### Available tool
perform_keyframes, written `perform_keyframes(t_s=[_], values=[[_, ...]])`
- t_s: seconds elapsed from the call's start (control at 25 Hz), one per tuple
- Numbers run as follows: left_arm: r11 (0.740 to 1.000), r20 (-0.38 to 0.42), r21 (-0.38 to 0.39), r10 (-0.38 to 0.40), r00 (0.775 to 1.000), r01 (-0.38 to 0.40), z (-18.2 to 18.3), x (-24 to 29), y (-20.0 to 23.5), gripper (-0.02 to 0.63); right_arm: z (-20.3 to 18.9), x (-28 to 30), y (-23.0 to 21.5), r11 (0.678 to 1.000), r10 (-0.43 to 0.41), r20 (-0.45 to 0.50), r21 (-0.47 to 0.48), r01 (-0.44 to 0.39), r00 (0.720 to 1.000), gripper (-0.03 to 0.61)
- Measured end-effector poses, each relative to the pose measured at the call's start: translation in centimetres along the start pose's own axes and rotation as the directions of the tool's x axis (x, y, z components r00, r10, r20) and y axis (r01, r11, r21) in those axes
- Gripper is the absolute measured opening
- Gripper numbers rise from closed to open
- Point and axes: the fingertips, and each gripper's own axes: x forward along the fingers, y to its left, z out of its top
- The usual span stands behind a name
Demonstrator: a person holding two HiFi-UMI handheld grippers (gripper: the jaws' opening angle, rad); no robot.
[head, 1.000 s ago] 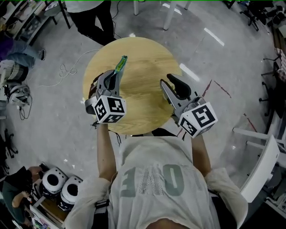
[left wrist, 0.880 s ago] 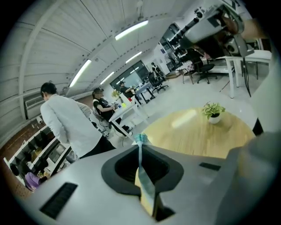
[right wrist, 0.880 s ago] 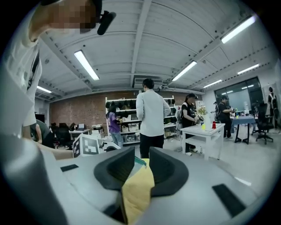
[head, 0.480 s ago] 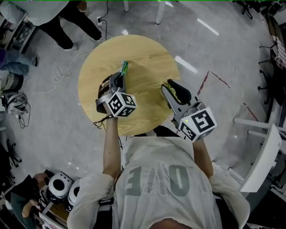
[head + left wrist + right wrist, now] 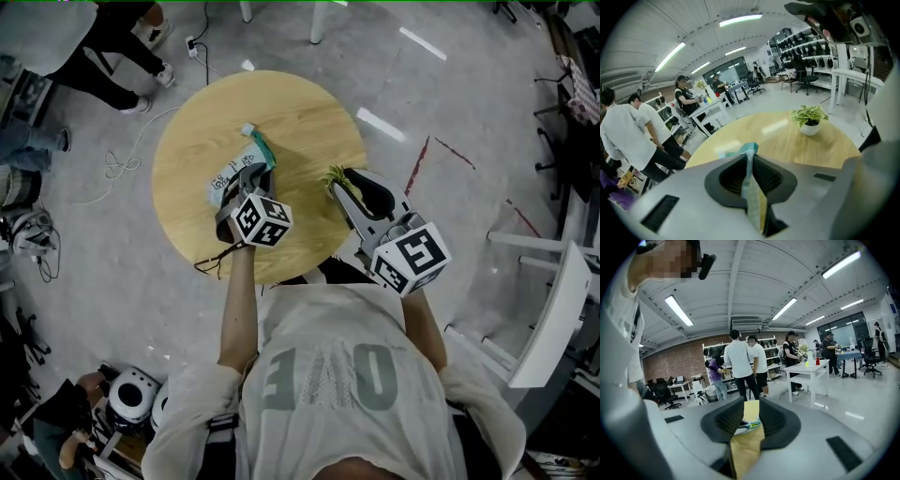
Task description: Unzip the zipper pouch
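**The count, kind by kind**

One round wooden counter (image 5: 300,112) carries one zipper pouch (image 5: 225,187) and one small potted plant (image 5: 809,121). Two grippers are over it, the left gripper (image 5: 253,173) and the right gripper (image 5: 349,186). Each bears one marker cube (image 5: 261,220) (image 5: 411,255), two cubes in all. One white chair (image 5: 553,328) stands on the floor to the right. The right gripper view shows one white table (image 5: 808,369) and two people in white shirts (image 5: 740,359) side by side. The others farther off are too small to count surely.
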Motion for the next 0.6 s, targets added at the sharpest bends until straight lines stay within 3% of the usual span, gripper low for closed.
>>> perform_keyframes(t_s=[0.28,0.4,0.52,0.6], values=[[0.997,-0.041,-0.053,-0.061,0.997,0.059,-0.9,1.4,-2.7,0.041,-0.8,-1.0,-0.7,1.000,-0.006,-0.009,0.006,0.006,1.000,0.109],[0.993,-0.053,-0.085,-0.088,0.995,0.083,-1.2,1.8,-3.3,0.079,-0.9,-1.1,-0.9,1.000,-0.008,-0.010,0.013,0.008,1.000,0.109],[0.985,-0.059,-0.122,-0.129,0.990,0.121,-1.5,2.1,-3.9,0.159,-0.9,-1.1,-0.9,1.000,-0.010,-0.011,0.015,0.010,1.000,0.109],[0.983,-0.066,-0.130,-0.140,0.988,0.131,-1.7,2.1,-4.2,0.168,-1.0,-1.2,-1.0,1.000,-0.012,-0.010,0.020,0.012,1.000,0.109]])
